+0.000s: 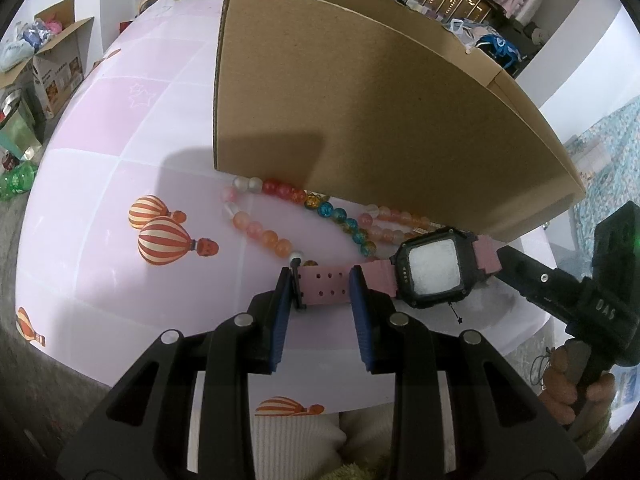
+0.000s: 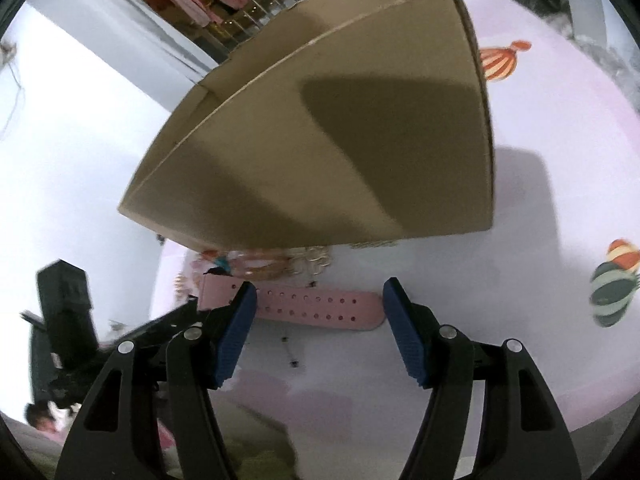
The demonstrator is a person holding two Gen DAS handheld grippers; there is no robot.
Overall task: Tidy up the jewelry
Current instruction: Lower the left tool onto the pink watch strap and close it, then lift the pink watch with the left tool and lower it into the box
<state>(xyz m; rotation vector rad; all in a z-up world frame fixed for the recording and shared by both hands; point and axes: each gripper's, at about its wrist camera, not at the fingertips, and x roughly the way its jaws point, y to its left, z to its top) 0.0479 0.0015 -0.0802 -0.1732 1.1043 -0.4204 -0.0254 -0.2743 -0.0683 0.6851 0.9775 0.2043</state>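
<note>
Pink-strapped black watch [image 1: 430, 268] — pink balloon-print tablecloth [image 1: 132, 128]

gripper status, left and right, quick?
Left gripper: closed on the buckle end of the pink watch strap.
Right gripper: open, straddling the strap's holed end, holding nothing.
</note>
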